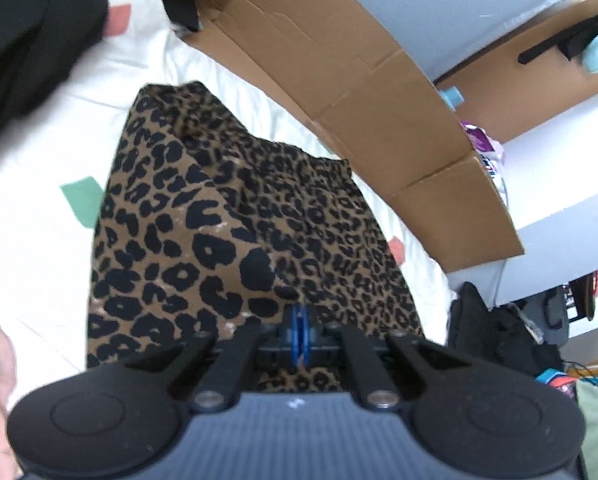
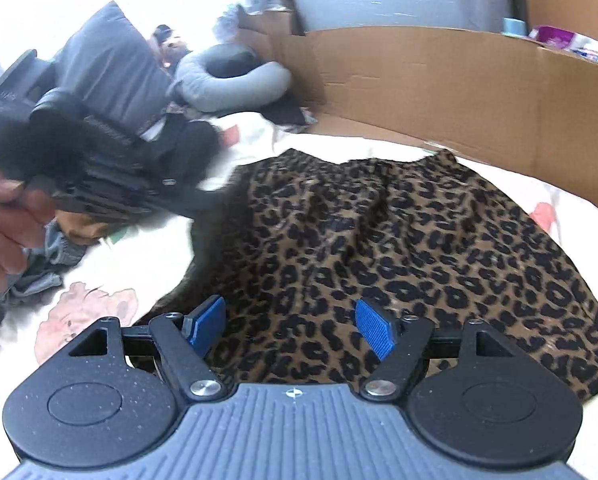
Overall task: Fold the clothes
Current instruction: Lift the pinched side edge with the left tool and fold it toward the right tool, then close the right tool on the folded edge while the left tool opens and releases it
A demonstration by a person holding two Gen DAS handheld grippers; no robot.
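Observation:
A leopard-print garment lies spread on the white patterned bedsheet. In the left wrist view my left gripper has its blue pads pressed together on a lifted fold of the cloth. The right wrist view shows the same garment, with the left gripper, held by a hand, pinching its left edge. My right gripper hovers open over the near edge of the garment, blue pads wide apart, nothing between them.
A flattened cardboard box stands along the far side of the bed. Dark clothes and a grey neck pillow lie at the head end. A black bag and clutter sit beside the bed.

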